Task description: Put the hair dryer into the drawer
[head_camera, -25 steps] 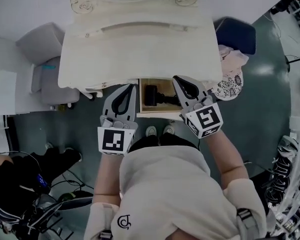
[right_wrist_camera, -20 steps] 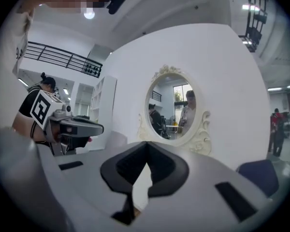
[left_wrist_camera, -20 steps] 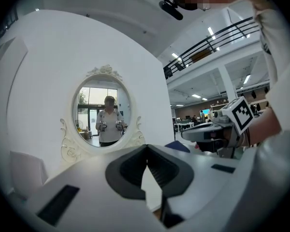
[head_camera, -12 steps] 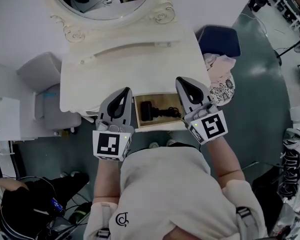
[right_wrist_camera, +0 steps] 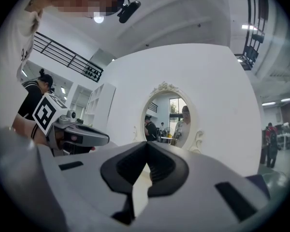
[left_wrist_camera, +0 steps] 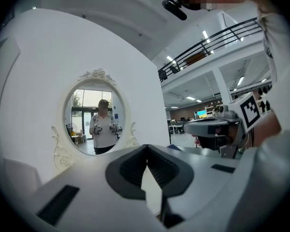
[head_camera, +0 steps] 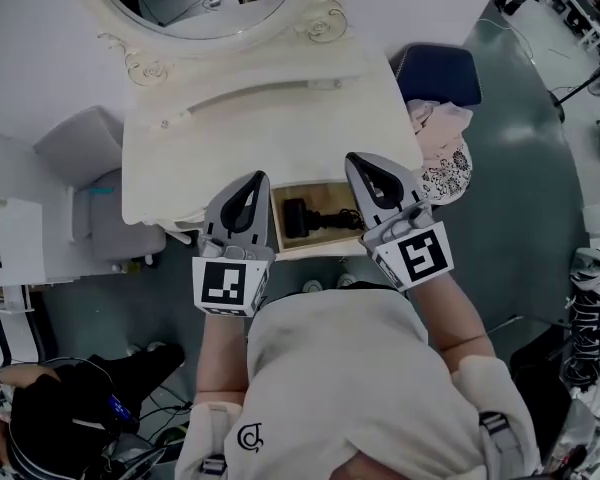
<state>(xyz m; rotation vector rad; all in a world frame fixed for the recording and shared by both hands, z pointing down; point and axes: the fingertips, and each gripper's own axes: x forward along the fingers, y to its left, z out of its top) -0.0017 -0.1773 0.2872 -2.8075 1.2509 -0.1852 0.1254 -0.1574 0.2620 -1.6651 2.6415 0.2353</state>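
Note:
The black hair dryer (head_camera: pixel 302 218) lies inside the open wooden drawer (head_camera: pixel 326 249) under the front edge of the white dressing table (head_camera: pixel 260 118). My left gripper (head_camera: pixel 254 181) is held level to the left of the drawer, shut and empty. To the drawer's right is my right gripper (head_camera: pixel 359 161), likewise shut with nothing in it. In the left gripper view the left gripper (left_wrist_camera: pixel 146 148) points at the oval mirror (left_wrist_camera: pixel 97 117), its jaws meeting at the tips. The right gripper (right_wrist_camera: pixel 146 144) in its own view faces the mirror (right_wrist_camera: pixel 171 117) too.
A dark blue stool (head_camera: pixel 438 78) with patterned cloth (head_camera: pixel 445 163) stands right of the table. A grey bin (head_camera: pixel 95 193) sits at the left. Cables and equipment lie on the floor at lower left and far right. The person's shoes (head_camera: pixel 325 286) stand before the drawer.
Both grippers have risen from in front of the drawer to tabletop height. The head view has tilted up, bringing the mirror into view. The hair dryer still lies in the open drawer.

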